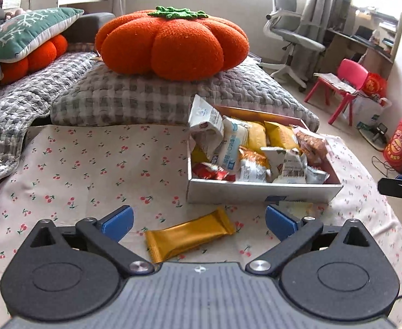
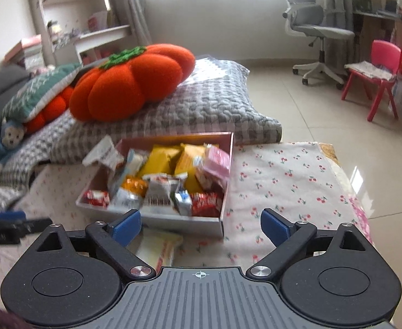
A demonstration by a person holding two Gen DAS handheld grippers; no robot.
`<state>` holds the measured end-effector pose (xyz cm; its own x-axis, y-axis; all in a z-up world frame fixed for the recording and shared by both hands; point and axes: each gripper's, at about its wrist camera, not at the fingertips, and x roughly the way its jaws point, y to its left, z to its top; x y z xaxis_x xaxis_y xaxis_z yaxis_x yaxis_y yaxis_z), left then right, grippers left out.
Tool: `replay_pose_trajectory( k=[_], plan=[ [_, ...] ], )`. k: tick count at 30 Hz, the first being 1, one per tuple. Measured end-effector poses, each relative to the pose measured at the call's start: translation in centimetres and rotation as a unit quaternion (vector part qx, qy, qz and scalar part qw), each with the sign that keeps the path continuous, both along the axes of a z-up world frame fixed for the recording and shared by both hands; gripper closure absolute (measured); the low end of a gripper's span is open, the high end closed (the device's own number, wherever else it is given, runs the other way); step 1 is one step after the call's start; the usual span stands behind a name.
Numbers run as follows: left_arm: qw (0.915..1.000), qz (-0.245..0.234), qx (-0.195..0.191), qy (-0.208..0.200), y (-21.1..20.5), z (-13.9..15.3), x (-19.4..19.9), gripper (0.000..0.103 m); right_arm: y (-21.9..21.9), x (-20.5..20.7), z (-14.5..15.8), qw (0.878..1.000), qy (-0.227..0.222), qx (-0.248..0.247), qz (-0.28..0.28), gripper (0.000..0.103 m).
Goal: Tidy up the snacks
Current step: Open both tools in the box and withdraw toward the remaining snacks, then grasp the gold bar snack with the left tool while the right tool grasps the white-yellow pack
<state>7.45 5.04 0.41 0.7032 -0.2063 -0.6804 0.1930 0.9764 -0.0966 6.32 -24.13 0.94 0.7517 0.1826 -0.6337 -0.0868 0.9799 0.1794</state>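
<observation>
Snacks are counted first: approx a dozen wrapped packs are heaped in one open box (image 1: 261, 190), ahead and right of the left gripper (image 1: 199, 223). One gold bar (image 1: 188, 234) is seen lying loose on the cherry-print cloth (image 1: 91, 170), between the spread blue fingers (image 1: 118, 220), untouched by either. Right gripper (image 2: 201, 226) is also held wide, nothing pinched; one pale pack (image 2: 158, 248) is seen beside its left finger, just short of the box's near wall. Bare cloth is left open to the left of the left fingers; cloth edge and floor lie right of the right fingers. Wrapper print can't be read.
</observation>
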Motion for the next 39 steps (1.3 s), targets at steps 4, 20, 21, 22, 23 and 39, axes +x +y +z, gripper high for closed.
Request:
replay_pose_trajectory(
  k=[4, 20, 21, 22, 23, 39],
  plan=[
    [0.9998, -0.013, 0.014, -0.008, 1.0, -1.1, -1.0, 0.001, 0.5, -1.6, -0.5, 1.0, -0.007, -0.007, 0.025, 0.006],
    [0.9929, -0.097, 0.069, -0.004, 4.2, -6.4, -0.1, 0.0, 4.5, -4.0, -6.3, 0.986, 0.004, -0.099, 0.134, 0.003],
    [0.9912, -0.108, 0.076, -0.004, 4.0, -6.6, 0.1, 0.0, 4.8, -4.0, -6.7, 0.985, 0.004, -0.102, 0.141, 0.003],
    [0.9896, -0.119, 0.082, -0.003, 3.7, -6.9, 0.2, 0.0, 5.1, -3.9, -7.0, 0.984, 0.005, -0.104, 0.147, 0.003],
    [0.9877, -0.13, 0.086, -0.002, 3.4, -7.2, 0.4, 0.0, 5.4, -3.8, -7.3, 0.983, 0.007, -0.105, 0.152, 0.003],
    [0.9846, -0.167, 0.045, -0.029, 1.6, -8.5, 2.6, 0.0, 7.2, 0.2, -10.5, 0.987, 0.022, -0.068, 0.144, 0.0]
  ],
)
